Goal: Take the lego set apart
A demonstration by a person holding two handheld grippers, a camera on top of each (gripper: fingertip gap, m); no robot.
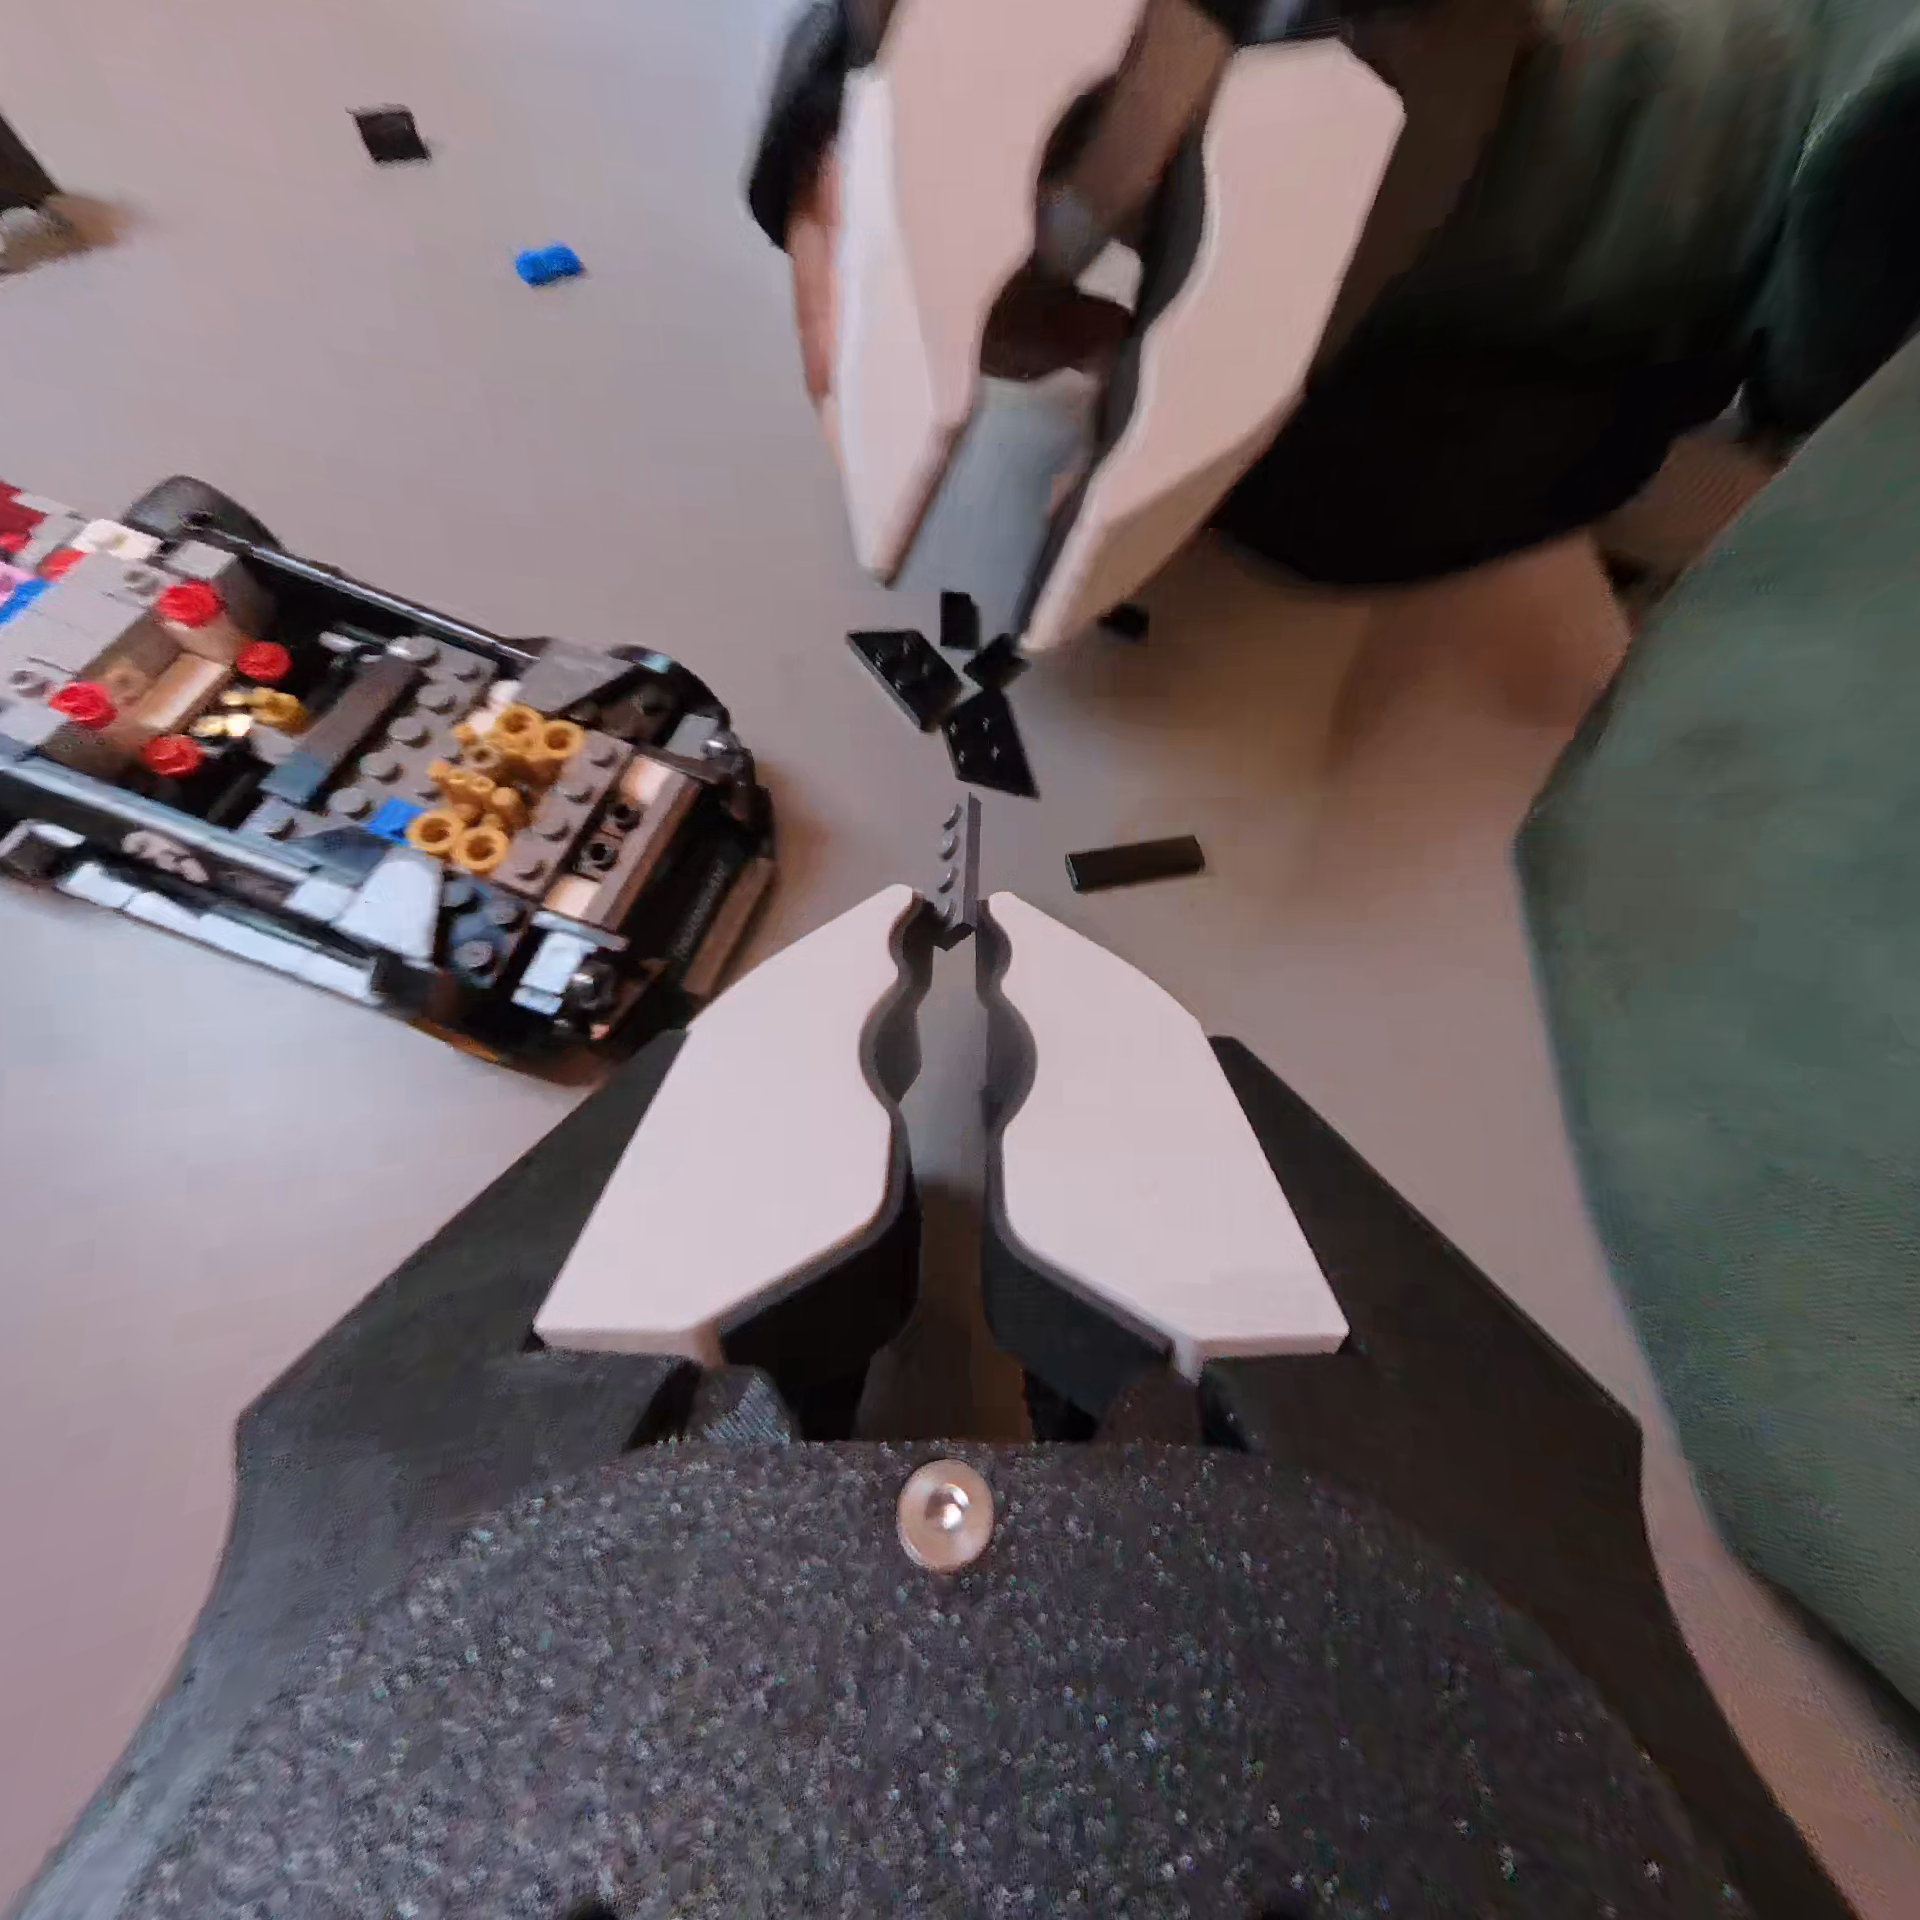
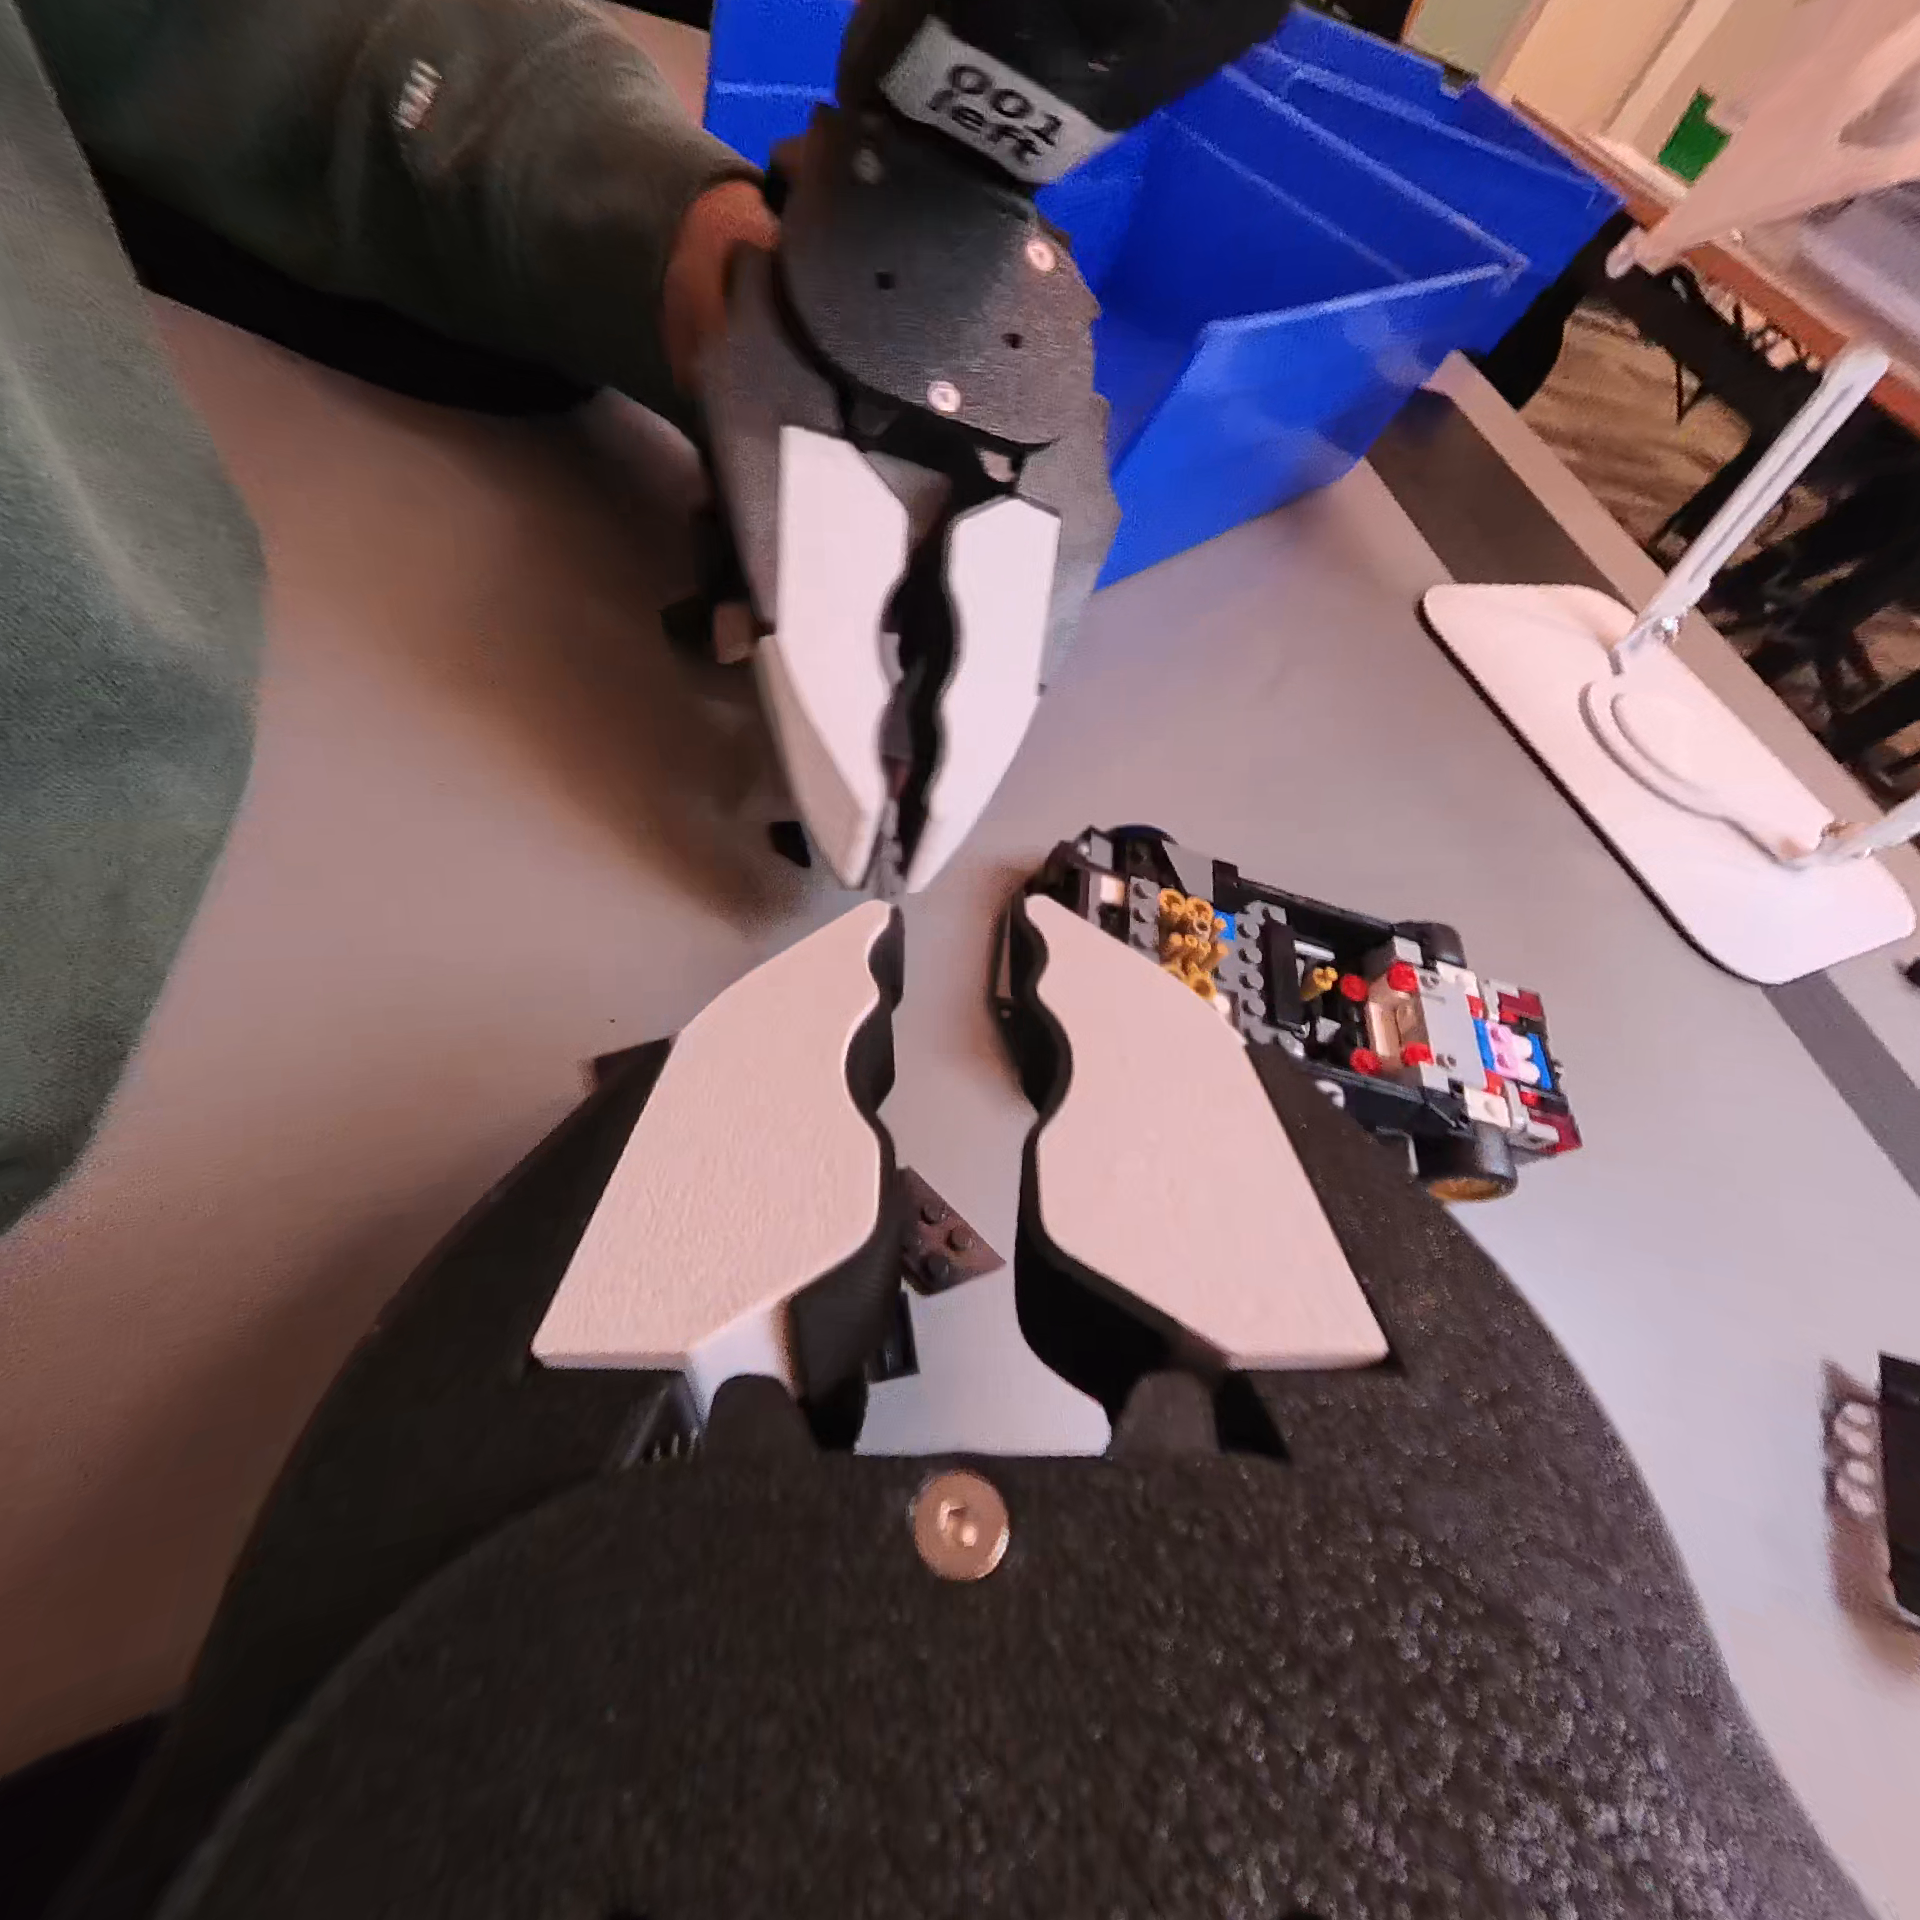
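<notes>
- Blue bin (image 2: 1299, 343), upper centre of right view; contents hidden.
- Car (image 1: 395, 790), left on table (image 1: 312, 1195), roofless, studs bare.
- Left tongs (image 1: 951, 909) pinching thin plate (image 1: 961, 862).
- Right tongs (image 2: 961, 920) parted, empty.

The lego car (image 1: 395, 790) lay on the counter (image 1: 312, 1195), left of the left gripper (image 1: 951, 909) in the left wrist view. A thin studded plate (image 1: 961, 868) stood on edge between that gripper's fingertips. Just beyond it, several loose plates (image 1: 945, 707) lay together on the counter, with a flat tile (image 1: 1135, 862) to their right. The right gripper (image 1: 956, 613) hung above those plates, tip to tip with the left one. Farther back on the counter lay a small brick (image 1: 548, 264) and another small piece (image 1: 390, 135). In the right wrist view, a bin (image 2: 1299, 312) stood behind the left gripper and a lamp base (image 2: 1662, 779) lay beyond the car.
</notes>
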